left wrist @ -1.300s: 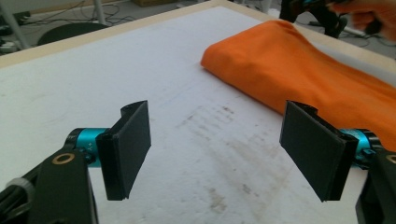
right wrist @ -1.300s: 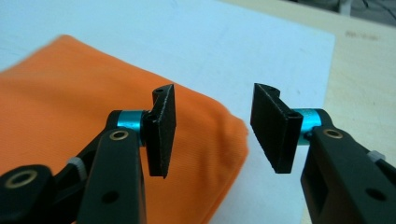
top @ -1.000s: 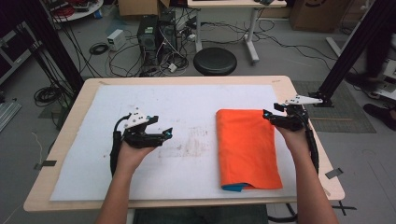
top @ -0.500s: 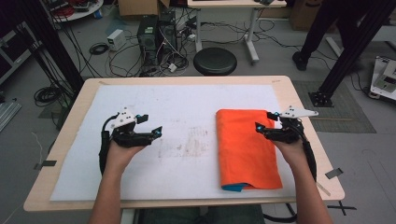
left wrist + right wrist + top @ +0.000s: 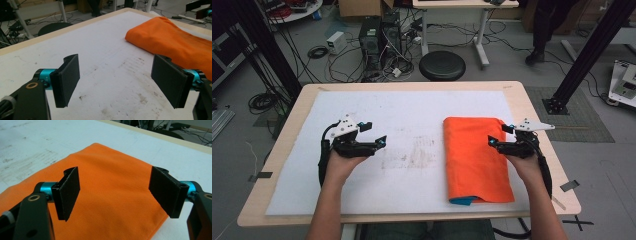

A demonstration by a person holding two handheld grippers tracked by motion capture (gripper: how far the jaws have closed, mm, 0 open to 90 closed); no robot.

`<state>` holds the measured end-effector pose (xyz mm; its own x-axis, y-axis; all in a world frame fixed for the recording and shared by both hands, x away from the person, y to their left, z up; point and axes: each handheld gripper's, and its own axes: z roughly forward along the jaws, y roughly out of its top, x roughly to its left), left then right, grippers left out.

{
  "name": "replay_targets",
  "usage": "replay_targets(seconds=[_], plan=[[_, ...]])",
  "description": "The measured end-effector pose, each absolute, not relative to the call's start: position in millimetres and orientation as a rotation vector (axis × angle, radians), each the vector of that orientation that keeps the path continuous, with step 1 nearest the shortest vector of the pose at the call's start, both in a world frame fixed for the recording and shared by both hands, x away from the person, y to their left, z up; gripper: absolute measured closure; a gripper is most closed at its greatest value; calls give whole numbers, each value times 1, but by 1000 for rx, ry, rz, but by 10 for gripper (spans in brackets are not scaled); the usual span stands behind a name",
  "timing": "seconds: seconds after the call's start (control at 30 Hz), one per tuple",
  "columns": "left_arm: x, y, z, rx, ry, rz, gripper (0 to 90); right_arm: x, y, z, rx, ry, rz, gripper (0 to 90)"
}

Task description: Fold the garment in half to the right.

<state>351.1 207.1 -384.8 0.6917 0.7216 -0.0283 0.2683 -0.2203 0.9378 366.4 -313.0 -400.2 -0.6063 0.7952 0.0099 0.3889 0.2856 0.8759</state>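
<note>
Right gripper (image 5: pixel 498 139) arriving at the edge of the folded orange cloth (image 5: pixel 474 157), jaws wide

The cloth lies flat on the white mat (image 5: pixel 412 105), on the right half of the table (image 5: pixel 532 107), folded into a long rectangle, with a small blue corner (image 5: pixel 460 201) showing under its near end. The right gripper stands over the cloth's right edge, and its jaws have just been opening; in the right gripper view they are wide apart above the orange fabric, and the pads do not press on it. My judgement is that it opens there to take this edge for a next fold. The left gripper (image 5: pixel 374 134) waits over the bare mat, well apart from the cloth, jaws also wide open and holding nothing, probably until it is needed
</note>
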Motion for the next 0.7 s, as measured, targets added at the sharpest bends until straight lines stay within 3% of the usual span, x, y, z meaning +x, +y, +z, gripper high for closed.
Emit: replay_targets(seconds=[0.7], plan=[[352, 195, -388, 1809, 779, 478, 232, 364, -319, -396, 1073, 2100, 1258, 258]])
